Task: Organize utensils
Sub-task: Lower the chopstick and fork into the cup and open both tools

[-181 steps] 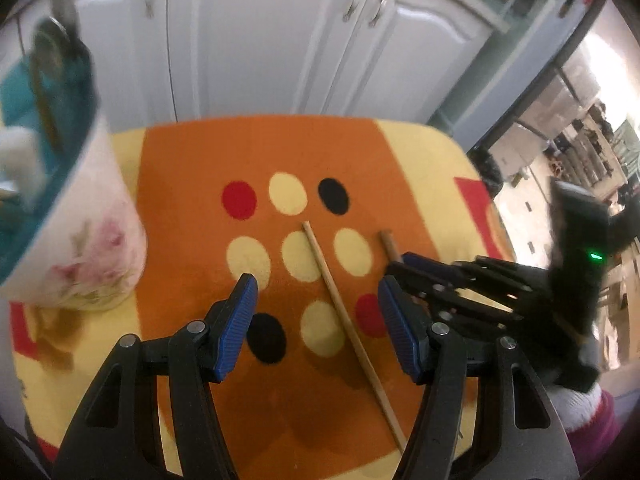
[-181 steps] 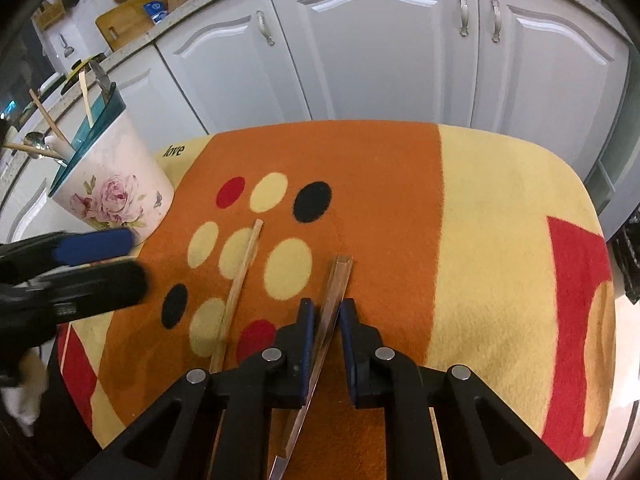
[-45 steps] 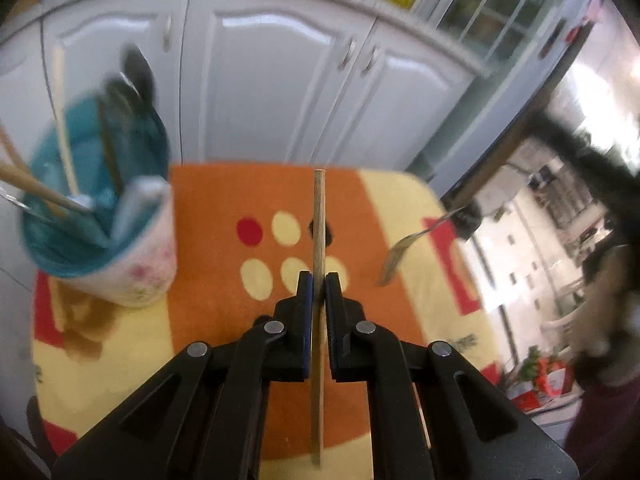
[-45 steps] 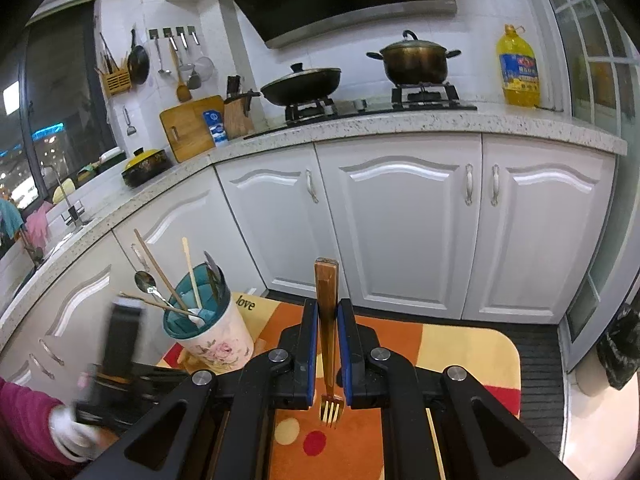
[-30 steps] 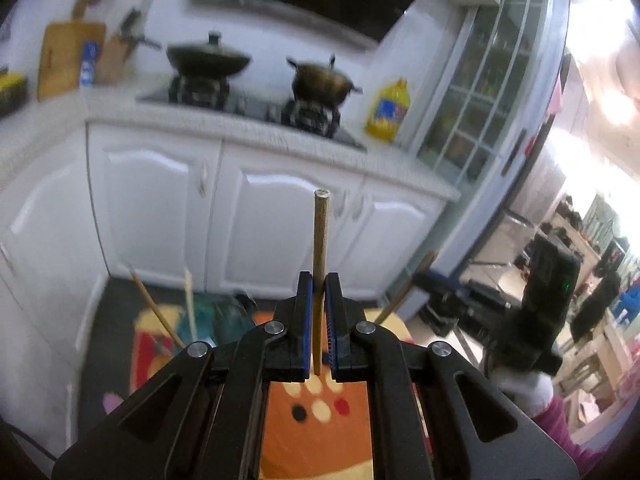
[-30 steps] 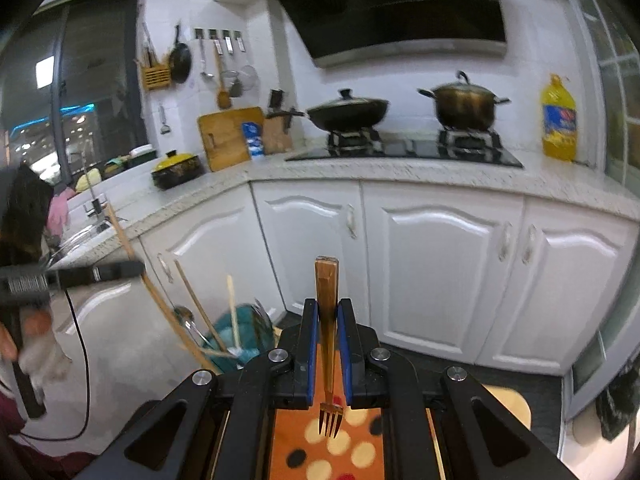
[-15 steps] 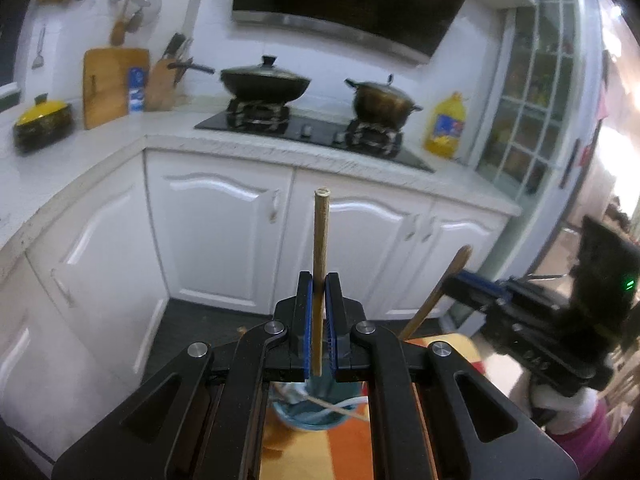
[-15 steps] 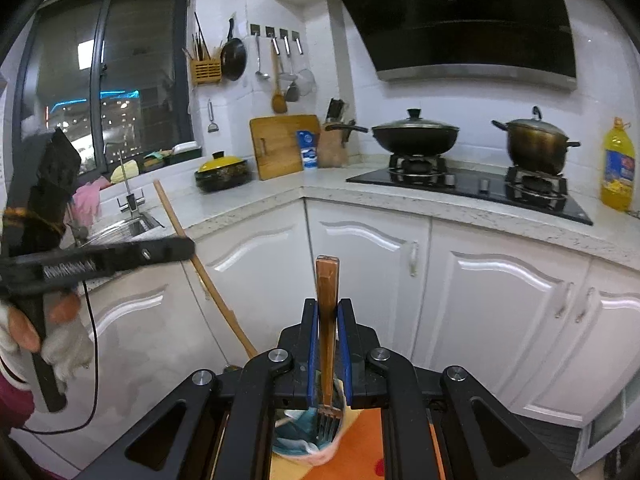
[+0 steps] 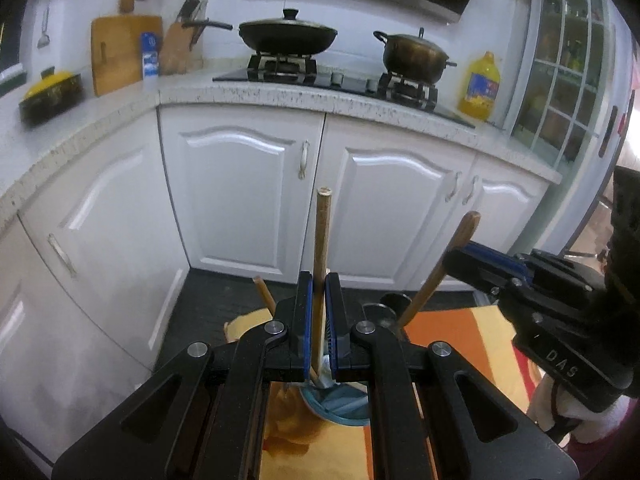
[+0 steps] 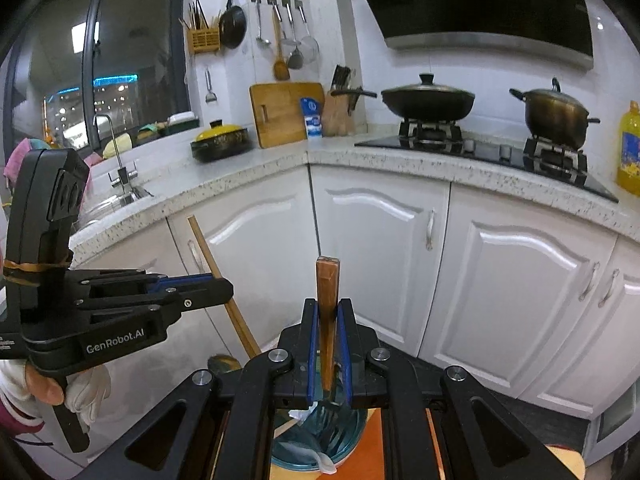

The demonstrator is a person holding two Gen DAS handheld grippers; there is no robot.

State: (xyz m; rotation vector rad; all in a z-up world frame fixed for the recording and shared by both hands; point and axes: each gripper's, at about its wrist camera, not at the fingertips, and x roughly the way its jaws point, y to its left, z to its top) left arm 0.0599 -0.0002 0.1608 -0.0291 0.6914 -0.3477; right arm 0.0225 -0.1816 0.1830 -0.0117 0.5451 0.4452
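Grippers both clamp: our left gripper (image 9: pixel 319 332) pinches an upright chopstick (image 9: pixel 321 240), our right gripper (image 10: pixel 329 344) a wooden-handled fork (image 10: pixel 327 300), above the teal-lined utensil cup (image 10: pixel 320 436).

Both tongs, left (image 9: pixel 319 322) and right (image 10: pixel 329 344), clamped tight, pointing steeply downward.

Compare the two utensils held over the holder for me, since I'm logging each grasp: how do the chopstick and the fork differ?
The chopstick in the left claw is a thin round pale stick; the fork in the right claw has a wider, flat, reddish-brown handle with a squared end. The fork ends in metal tines; the chopstick's lower tip is hidden. Both stand roughly upright, clamped mid-length, above the teal-lined utensil holder.
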